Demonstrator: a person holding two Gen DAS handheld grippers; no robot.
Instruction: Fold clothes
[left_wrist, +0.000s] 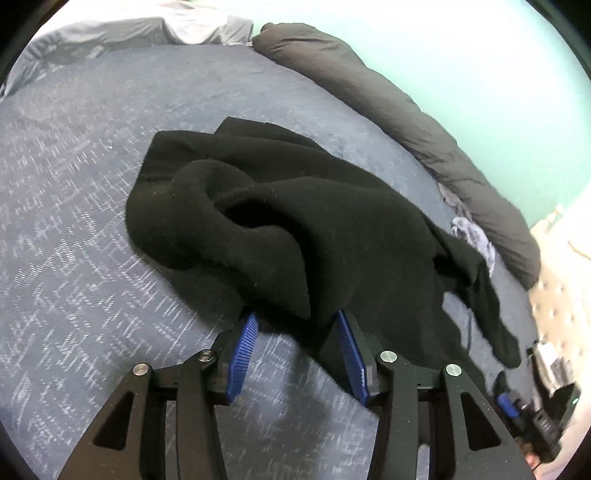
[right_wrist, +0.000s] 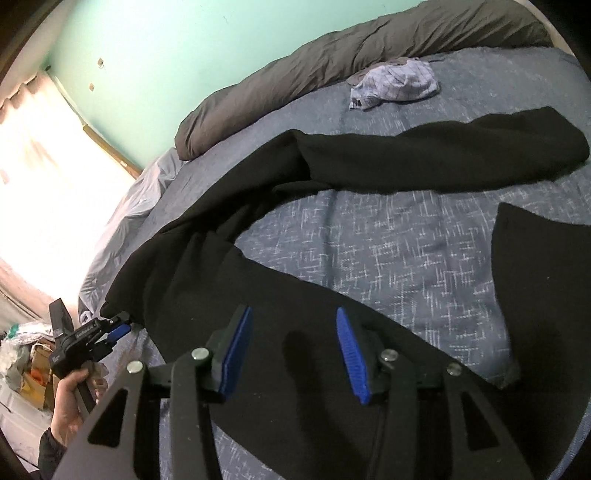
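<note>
Left tongs, blue-padded, stand released at 6 o'clock of the left wrist view, their jaws spread with the tips under the near hem of the garment; nothing is pinched between the pads. Garment: black fleece, crumpled in a heap on the bed, its long axis running from 10 o'clock to 4 o'clock in this view, with a narrow part trailing toward 4 o'clock. Right tongs, seen in their own view at 6 o'clock, are likewise released, jaws wide apart and hovering over black cloth; whether the pads touch it cannot be told. In the right wrist view the garment sweeps in an arc from 8 o'clock up to 2 o'clock, one long limb pointing toward 2 o'clock, and a separate flap lies at 3 o'clock. Left tongs appear again at 8 o'clock of that view, held by a hand, at the garment's edge. Bed cover is blue-grey with a pale crosshatch weave. Grey duvet lies rolled along the far side of the bed against a green wall. Pale checked cloth lies bunched just beside the duvet, apart from the garment. White writing on the left tongs' body is too small to read.
</note>
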